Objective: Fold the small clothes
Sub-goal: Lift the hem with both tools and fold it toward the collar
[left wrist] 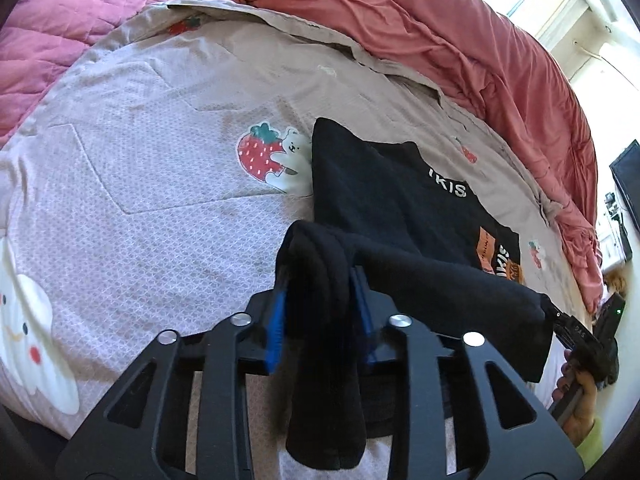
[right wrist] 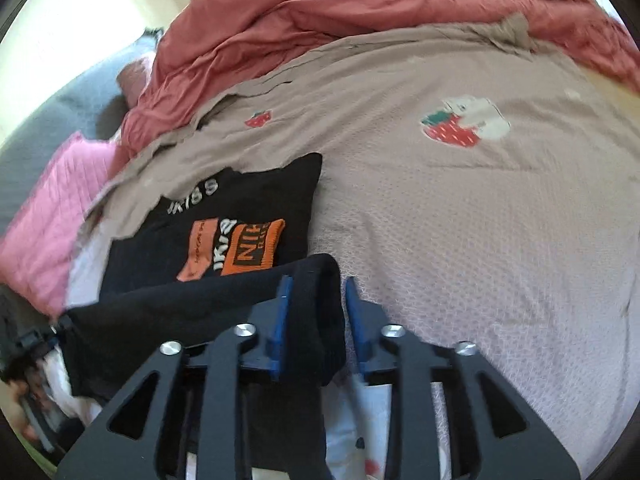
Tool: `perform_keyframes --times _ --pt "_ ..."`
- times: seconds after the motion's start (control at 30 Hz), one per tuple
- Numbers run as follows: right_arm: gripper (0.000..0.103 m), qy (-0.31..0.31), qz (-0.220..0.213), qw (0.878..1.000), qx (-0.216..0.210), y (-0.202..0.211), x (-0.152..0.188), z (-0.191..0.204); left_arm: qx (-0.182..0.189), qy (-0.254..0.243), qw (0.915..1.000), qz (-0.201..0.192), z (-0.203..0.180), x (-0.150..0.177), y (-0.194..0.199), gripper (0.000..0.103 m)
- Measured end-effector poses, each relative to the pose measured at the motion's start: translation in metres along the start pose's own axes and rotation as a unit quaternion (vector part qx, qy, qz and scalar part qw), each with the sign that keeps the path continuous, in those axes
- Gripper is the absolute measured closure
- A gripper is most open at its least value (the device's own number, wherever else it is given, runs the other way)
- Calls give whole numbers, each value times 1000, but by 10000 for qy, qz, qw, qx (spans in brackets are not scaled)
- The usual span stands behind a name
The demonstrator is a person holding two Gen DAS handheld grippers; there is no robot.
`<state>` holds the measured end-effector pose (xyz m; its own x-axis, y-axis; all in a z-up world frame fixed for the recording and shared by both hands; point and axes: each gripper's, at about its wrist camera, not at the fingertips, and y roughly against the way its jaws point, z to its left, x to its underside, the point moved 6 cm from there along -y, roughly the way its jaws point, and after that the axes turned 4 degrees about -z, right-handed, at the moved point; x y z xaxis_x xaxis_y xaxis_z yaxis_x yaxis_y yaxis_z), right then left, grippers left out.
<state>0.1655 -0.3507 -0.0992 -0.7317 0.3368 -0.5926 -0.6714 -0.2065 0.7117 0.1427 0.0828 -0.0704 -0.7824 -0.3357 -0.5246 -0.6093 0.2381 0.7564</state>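
Observation:
A small black shirt [left wrist: 384, 192] with white letters and an orange print lies on the bed, print up. Its near edge is lifted and runs between both grippers. In the left wrist view, my left gripper [left wrist: 319, 276] stands open, with a loose bunch of the black cloth hanging between its blue pads [left wrist: 278, 320]. In the right wrist view, the shirt [right wrist: 256, 192] lies ahead to the left. My right gripper [right wrist: 318, 282] is open too: the cloth rests against the left pad, and a gap shows before the right pad [right wrist: 360, 332].
The shirt lies on a beige sheet [left wrist: 160, 168] printed with strawberries and bears. A rumpled red duvet [left wrist: 460, 40] is heaped along the far side and a pink quilt [left wrist: 60, 20] lies at the corner. A hand [left wrist: 576, 396] holds the other gripper at the right edge.

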Motion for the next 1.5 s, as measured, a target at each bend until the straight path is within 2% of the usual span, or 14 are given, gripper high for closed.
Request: perform_keyframes --times 0.07,0.13,0.2,0.33,0.5,0.7,0.73,0.8,0.87,0.93,1.07,1.2,1.33,1.5 --pt "66 0 -25 9999 -104 7 1 3 10 -36 10000 -75 0 2 11 71" --pt "52 11 -27 9998 -206 15 3 7 66 -17 9998 -172 0 4 24 69" --pt "49 4 21 9995 -315 22 8 12 125 -26 9998 -156 -1 9 32 59" --pt "41 19 282 9989 -369 28 25 21 118 -191 9997 88 -5 31 36 52" --pt "35 167 883 9959 -141 25 63 30 71 -228 9988 426 -5 56 28 39" --pt "36 499 1042 9933 -26 17 73 38 29 -371 9969 691 -15 73 10 39" --pt "37 479 1049 9933 -21 16 74 37 -4 -321 9965 770 -15 76 7 45" --pt "46 425 1073 9933 -64 15 74 35 -50 -232 9959 871 -13 79 3 75" --pt "65 408 1102 9929 -161 16 75 35 -141 -303 9959 846 -13 79 4 87" --pt "94 350 1110 9927 -329 17 74 36 15 -255 9966 784 -15 74 11 90" --pt "94 242 808 9943 -648 23 59 39 425 -166 9977 503 -23 51 26 91" --pt "94 164 261 9955 -892 26 27 41 725 7 9970 274 -31 21 27 91" --pt "94 145 -150 9947 -1005 24 -2 39 743 -10 9972 -11 -40 -10 21 91" --pt "94 77 -453 9951 -879 3 -36 28 432 -1 9987 -264 -35 -44 1 91"
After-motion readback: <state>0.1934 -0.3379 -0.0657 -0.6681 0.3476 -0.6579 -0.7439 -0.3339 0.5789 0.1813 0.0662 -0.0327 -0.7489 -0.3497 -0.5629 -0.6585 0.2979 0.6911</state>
